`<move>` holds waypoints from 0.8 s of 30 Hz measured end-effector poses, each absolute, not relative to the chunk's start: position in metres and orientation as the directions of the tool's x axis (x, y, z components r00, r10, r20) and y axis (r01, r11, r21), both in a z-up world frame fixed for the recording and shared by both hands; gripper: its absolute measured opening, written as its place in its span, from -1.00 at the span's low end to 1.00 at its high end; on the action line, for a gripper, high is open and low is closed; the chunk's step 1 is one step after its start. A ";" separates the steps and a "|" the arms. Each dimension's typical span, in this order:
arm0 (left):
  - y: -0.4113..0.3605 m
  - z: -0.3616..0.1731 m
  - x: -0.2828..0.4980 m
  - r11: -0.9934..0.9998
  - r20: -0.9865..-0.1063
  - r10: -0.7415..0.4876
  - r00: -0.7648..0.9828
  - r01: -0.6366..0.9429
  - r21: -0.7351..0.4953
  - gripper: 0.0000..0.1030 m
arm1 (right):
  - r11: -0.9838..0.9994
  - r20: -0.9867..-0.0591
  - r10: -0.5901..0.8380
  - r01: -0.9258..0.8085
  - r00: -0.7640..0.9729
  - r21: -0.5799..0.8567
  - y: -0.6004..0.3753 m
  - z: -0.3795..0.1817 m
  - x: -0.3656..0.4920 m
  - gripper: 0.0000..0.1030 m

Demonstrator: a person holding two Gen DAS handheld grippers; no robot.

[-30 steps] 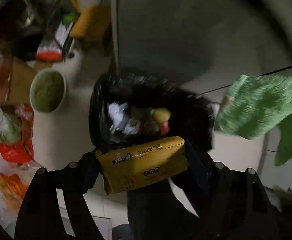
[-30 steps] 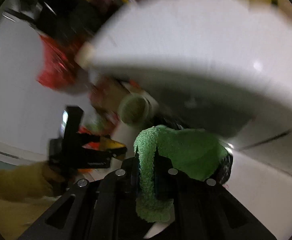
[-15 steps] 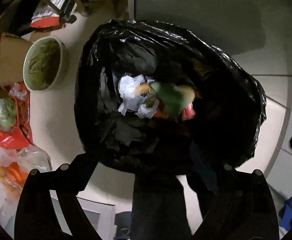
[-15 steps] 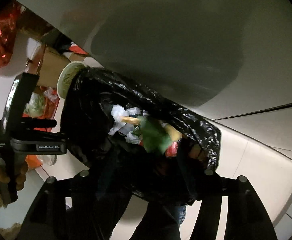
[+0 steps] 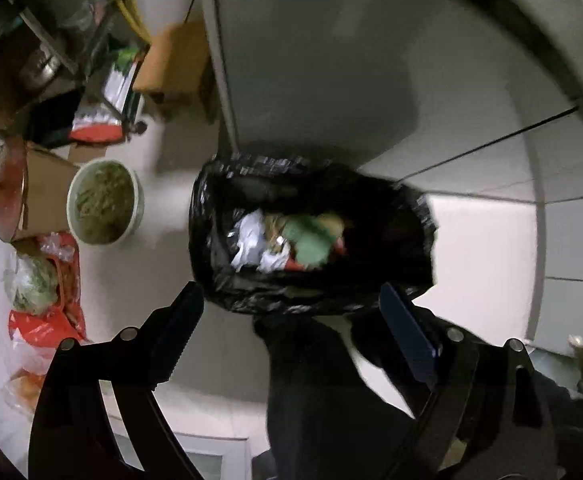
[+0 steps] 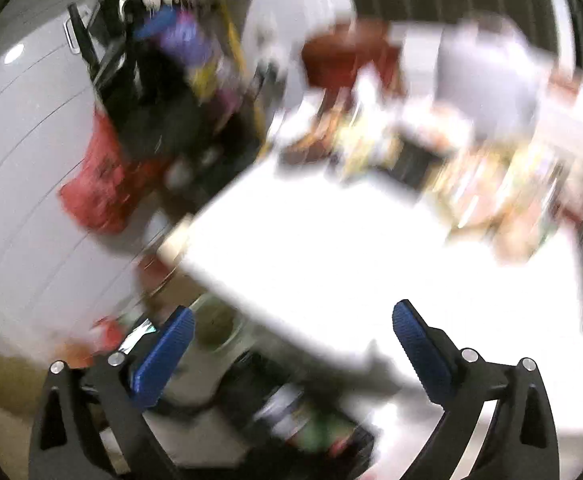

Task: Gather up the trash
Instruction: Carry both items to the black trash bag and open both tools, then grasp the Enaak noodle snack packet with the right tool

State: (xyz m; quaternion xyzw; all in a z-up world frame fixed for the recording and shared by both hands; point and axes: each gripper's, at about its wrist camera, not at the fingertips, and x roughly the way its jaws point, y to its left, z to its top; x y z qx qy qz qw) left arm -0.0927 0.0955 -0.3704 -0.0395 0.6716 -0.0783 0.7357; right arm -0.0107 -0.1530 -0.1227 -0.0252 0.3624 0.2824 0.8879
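Note:
In the left wrist view a black trash bag stands open on the pale floor. Inside lie crumpled white paper and a green cloth. My left gripper hangs open and empty just above the bag's near rim, pointing almost straight down. The right wrist view is badly blurred. There my right gripper has its jaws opening wide with nothing between the blue pads, and it faces a white tabletop. The bag shows only as a dark smear below it.
Left of the bag sit a white bowl of greenish food, a cardboard box and red plastic bags. A grey cabinet wall rises behind. Blurred clutter lines the table's far side, with a red bag beside it.
The yellow box left my left gripper and the green cloth left my right one; the cloth now lies in the bag. The right gripper swung up from the bag to the table.

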 end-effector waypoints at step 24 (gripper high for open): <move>0.080 -0.273 -0.072 0.980 -0.935 -0.189 0.300 0.002 -0.197 0.70 | 0.932 -0.774 0.290 -0.350 0.563 0.095 -0.220 -0.161 0.176 -0.02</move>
